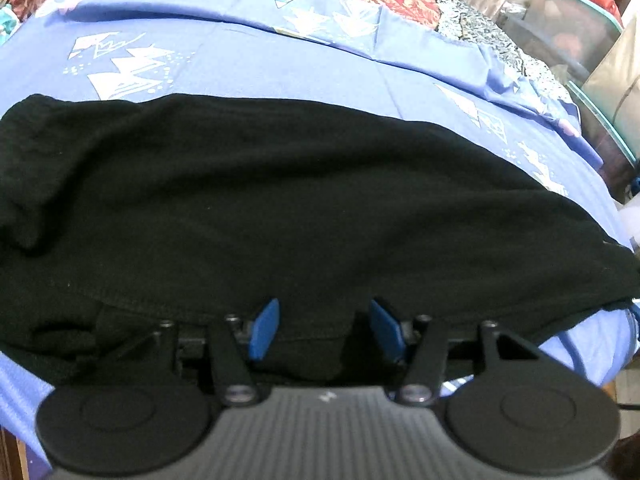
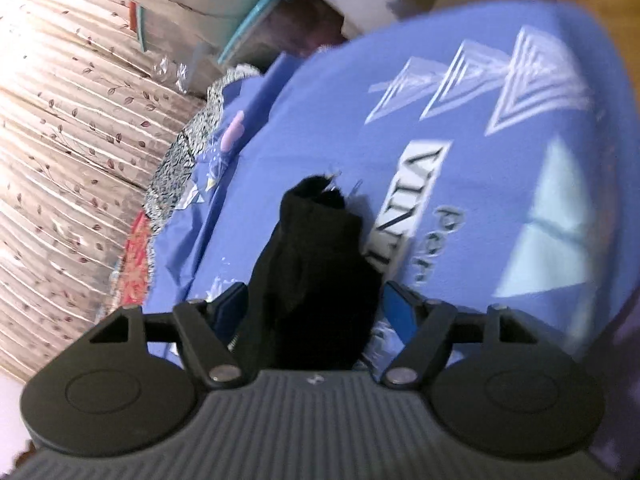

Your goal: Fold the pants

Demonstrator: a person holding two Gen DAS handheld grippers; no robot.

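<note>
The black pants (image 1: 288, 200) are spread across the blue bed sheet (image 1: 240, 68) on the bed, already doubled over lengthwise, it seems. They look soft, floppy and light — nothing stiff, nothing that can break. Cloth like this sags and slides when lifted, so it is best pinched at a stitched hem or a corner, through all the layers at once.

The left gripper (image 1: 324, 330) is held part way apart over the near hem, with cloth between its blue pads (image 1: 264, 330) — no firm pinch can be seen. The right gripper (image 2: 312, 308) is spread wide, and one bunched end of the pants (image 2: 316, 264) lies loosely between its fingers, not squeezed
</note>
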